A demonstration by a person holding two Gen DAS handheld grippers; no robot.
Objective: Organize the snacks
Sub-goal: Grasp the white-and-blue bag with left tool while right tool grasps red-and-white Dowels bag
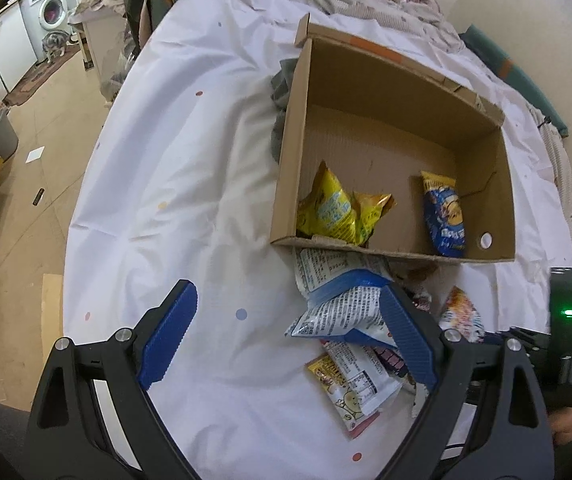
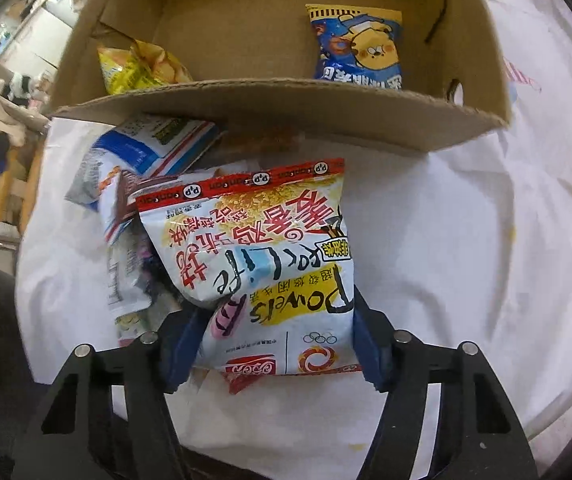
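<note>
"Powels" snack bag (image 2: pixel 270 268) between right gripper (image 2: pixel 282 344) fingers, "P.P" red trim

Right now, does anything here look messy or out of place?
Yes: most snack packets lie jumbled, overlapping, on the white sheet outside the cardboard box, which holds only yellow packets and a blue one. A grey cloth is wedged against its side.
</note>
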